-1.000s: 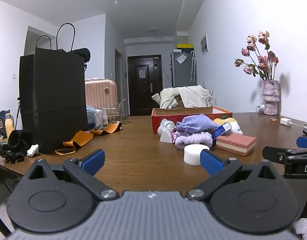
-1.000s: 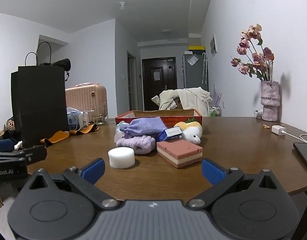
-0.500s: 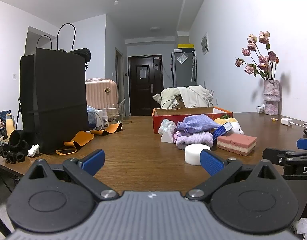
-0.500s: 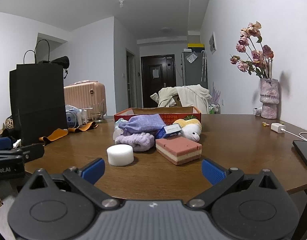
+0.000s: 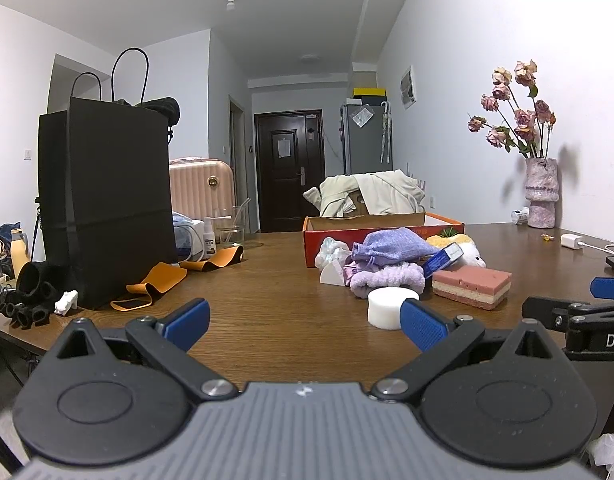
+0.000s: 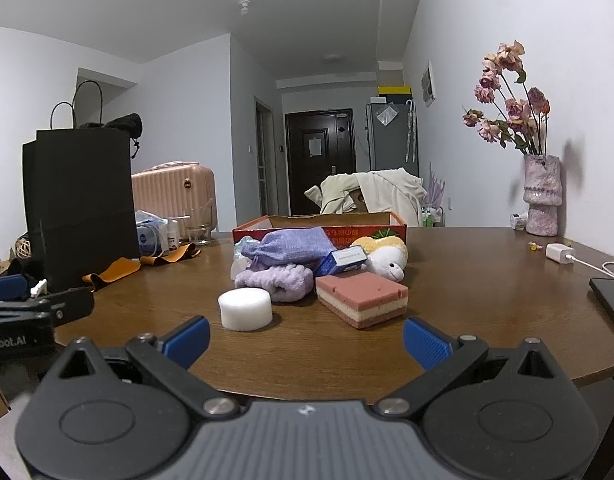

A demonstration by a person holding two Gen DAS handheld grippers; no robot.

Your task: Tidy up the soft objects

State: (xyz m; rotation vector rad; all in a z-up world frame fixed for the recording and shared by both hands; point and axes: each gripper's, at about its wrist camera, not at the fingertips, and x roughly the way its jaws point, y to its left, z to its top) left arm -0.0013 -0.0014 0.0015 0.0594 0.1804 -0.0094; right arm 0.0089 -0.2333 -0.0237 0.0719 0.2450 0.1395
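Left tool point(image 5: 305, 324): released, jaws spread, empty, low over the surface point(image 5: 267, 280). Right tool point(image 6: 307, 338): released, empty, at the near edge.

Soft items, mid-surface, clustered in front of the red box point(image 6: 319, 229):
- white foam puck point(image 6: 246, 308), nearest
- pink layered sponge point(image 6: 362, 298), just right of the puck
- lilac towel point(image 6: 274, 281)
- purple pouch point(image 6: 289, 243) atop the towel
- plush point(image 6: 387, 258) behind the sponge

Soft heap — white foam puck point(image 6: 245, 308), pink sponge point(image 6: 362, 298), perhaps lilac socks point(image 6: 274, 281).
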